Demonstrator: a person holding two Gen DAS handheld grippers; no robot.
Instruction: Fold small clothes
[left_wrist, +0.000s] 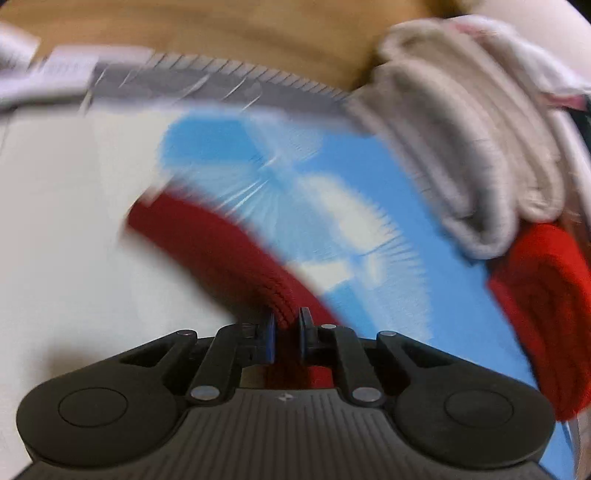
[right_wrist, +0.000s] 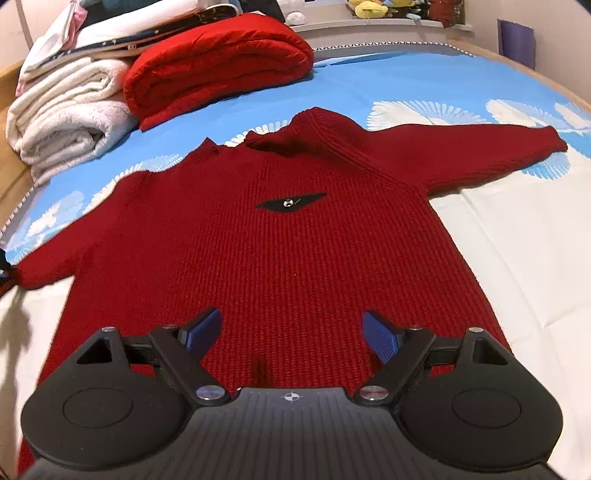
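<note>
A dark red knit sweater (right_wrist: 288, 251) lies flat, front up, on the blue and white bedsheet (right_wrist: 406, 85), both sleeves spread out. A black patch (right_wrist: 290, 202) sits on its chest. My right gripper (right_wrist: 291, 332) is open and empty, hovering over the sweater's lower hem. My left gripper (left_wrist: 287, 325) is shut on the end of the sweater's left sleeve (left_wrist: 221, 243), which stretches away up and left in the blurred left wrist view. The held cuff shows at the far left edge of the right wrist view (right_wrist: 22, 273).
A folded bright red blanket (right_wrist: 218, 66) and folded white towels (right_wrist: 70, 122) are stacked at the bed's far left, also in the left wrist view (left_wrist: 472, 155). A wooden bed frame (left_wrist: 221, 26) runs behind. Soft toys (right_wrist: 373, 7) sit on a far shelf.
</note>
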